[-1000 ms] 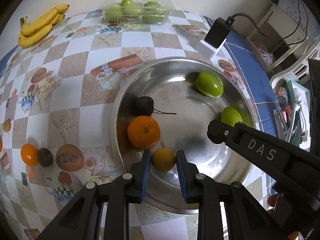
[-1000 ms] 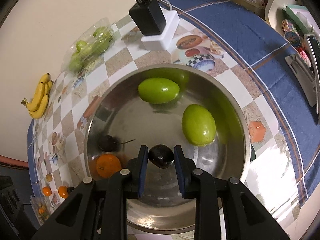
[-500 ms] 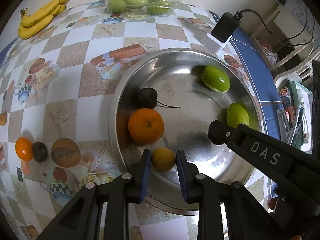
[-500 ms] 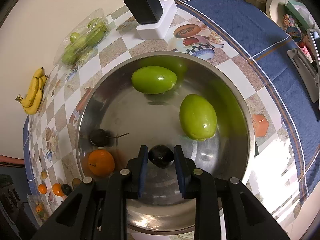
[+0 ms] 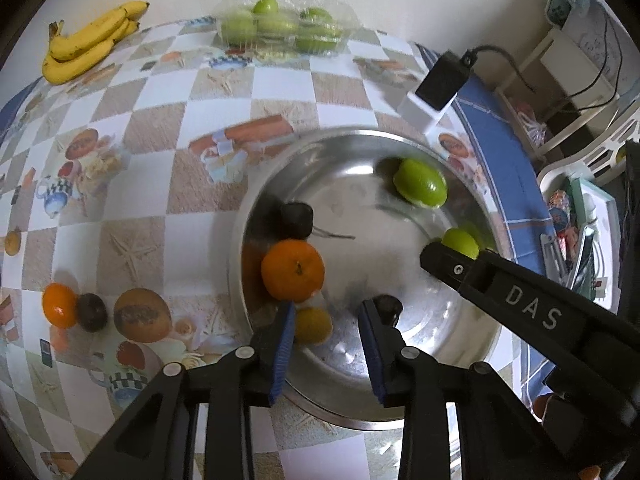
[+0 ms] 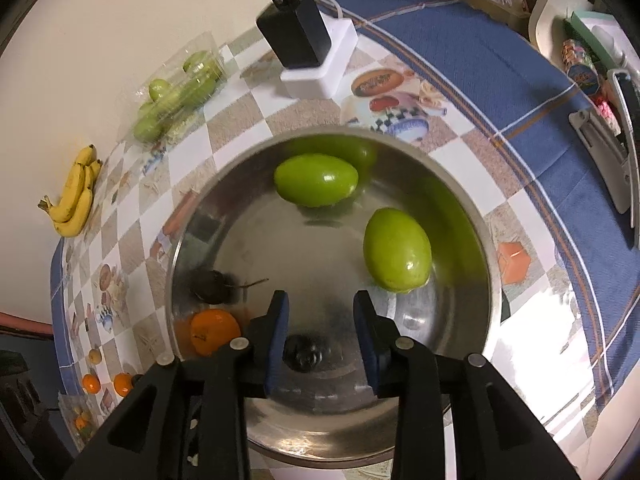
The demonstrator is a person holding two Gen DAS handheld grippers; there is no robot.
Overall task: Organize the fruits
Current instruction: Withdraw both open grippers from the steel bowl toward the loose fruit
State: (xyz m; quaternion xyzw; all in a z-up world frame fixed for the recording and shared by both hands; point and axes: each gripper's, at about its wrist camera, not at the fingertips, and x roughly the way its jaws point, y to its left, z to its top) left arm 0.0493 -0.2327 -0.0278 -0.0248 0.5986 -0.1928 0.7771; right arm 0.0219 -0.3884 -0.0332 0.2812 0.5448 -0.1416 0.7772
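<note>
A steel bowl (image 5: 360, 134) (image 6: 490, 280) holds an orange (image 5: 292, 274), a dark fruit with a stem (image 5: 296, 220) and two green fruits (image 6: 316, 180) (image 6: 398, 250). My left gripper (image 5: 327, 316) hangs over the bowl's near side with its jaws opening. A small yellow fruit (image 5: 312, 325) lies loose beside its left finger, clear of the right pad. My right gripper (image 6: 320, 304) is opening too. A small dark fruit (image 6: 304, 354) (image 5: 388, 308) rests on the bowl floor between its fingers, and neither pad presses on it.
Bananas (image 5: 88, 40) and a clear box of green fruits (image 5: 280, 28) sit at the table's far edge. A black adapter on a white block (image 6: 304, 52) stands just behind the bowl. A small orange (image 5: 59, 310) and a dark fruit (image 5: 92, 312) lie left of the bowl.
Both grippers have spread their jaws. The left one let go of the yellow fruit and the right one of the small dark fruit; both fruits now lie in the bowl.
</note>
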